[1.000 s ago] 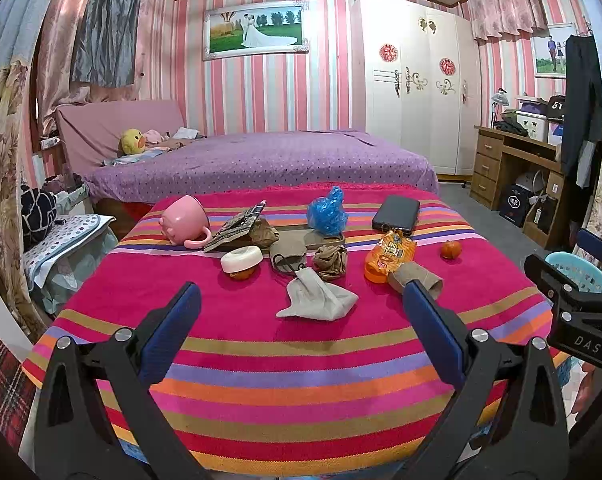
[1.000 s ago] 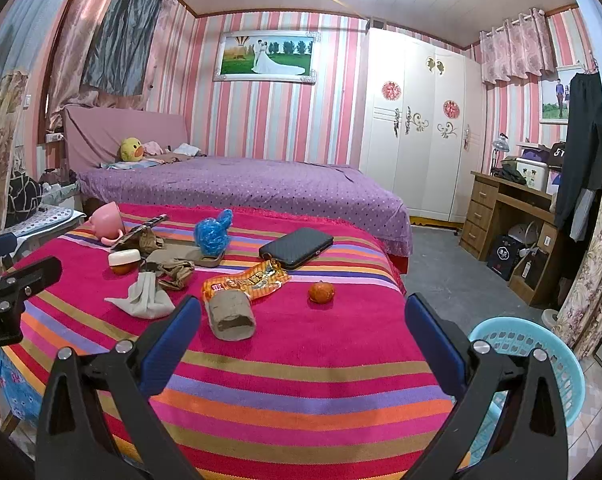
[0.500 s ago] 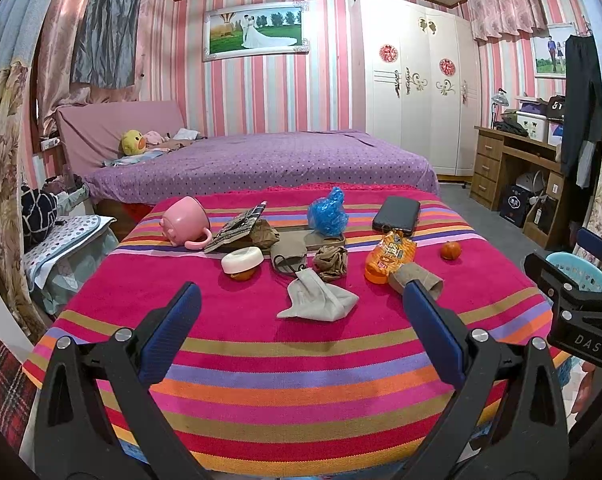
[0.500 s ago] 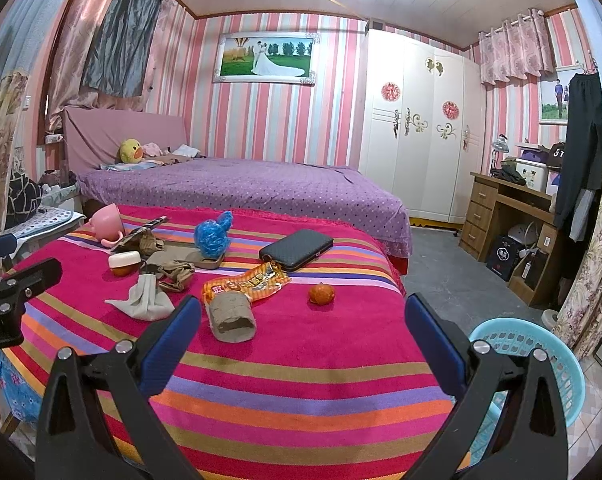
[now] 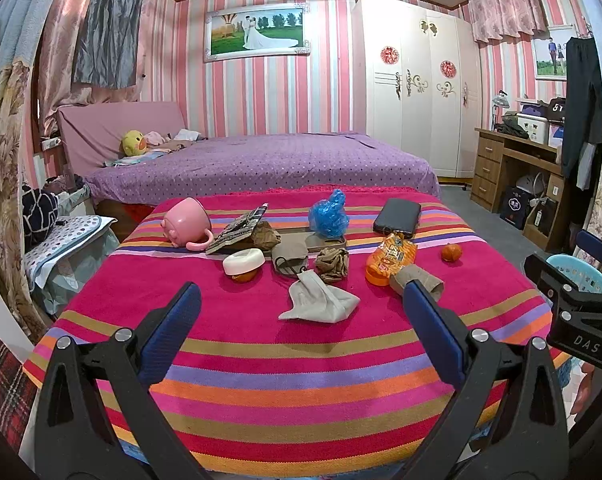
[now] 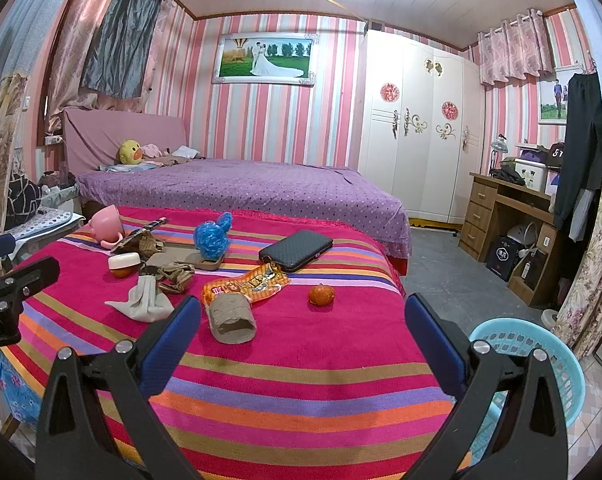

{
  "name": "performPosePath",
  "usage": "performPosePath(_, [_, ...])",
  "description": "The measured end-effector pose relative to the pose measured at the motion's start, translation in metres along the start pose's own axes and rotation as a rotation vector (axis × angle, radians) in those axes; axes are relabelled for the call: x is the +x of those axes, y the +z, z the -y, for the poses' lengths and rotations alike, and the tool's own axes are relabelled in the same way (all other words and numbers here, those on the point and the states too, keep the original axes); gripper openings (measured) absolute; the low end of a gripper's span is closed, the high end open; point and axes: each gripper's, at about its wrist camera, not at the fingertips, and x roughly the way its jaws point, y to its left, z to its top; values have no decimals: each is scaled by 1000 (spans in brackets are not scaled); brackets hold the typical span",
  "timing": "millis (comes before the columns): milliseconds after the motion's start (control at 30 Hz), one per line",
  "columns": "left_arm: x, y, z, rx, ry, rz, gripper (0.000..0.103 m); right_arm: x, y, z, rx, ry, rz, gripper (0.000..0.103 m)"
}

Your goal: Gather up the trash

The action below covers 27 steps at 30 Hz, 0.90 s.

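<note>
Striped table (image 5: 301, 380), cluttered; both claws spread apart, empty.
Left gripper (image 5: 301, 300): crumpled tissue (image 5: 321, 304) at 12 o'clock. Right gripper (image 6: 301, 312): cardboard tube (image 6: 233, 318) at 11, mesh basket (image 6: 541, 344) at 3.

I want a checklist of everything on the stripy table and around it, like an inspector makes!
Surface: striped tablecloth, flat, covers the table.
Job's things: crumpled gray tissue, cardboard tube lying on its side, orange snack wrapper, blue plastic bag, brown paper wads; light blue basket on the floor to the right of the table.
Clutter: pink mug tipped over, black case, small orange fruit, white lid.
Grippers: left gripper and right gripper, jaws wide apart, holding nothing.
Cables: nothing seen.
Surroundings: purple bed, white wardrobe, wooden desk.
</note>
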Motion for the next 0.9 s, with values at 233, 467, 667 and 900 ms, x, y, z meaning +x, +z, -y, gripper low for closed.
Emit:
performPosePath(233, [0,-1,0,-2,0,0,98,0,1,-1,-1,0,2,99])
performPosePath(467, [0,0,0,-1,0,0,98,-1,1,-1,-1,2,0,99])
performPosePath(667, [0,-1,0,-1,0,1,98,0,1,-1,-1,1,1,99])
performPosePath(900, [0,-1,0,-1,0,1,98,-1,1,-1,-2,0,2,99])
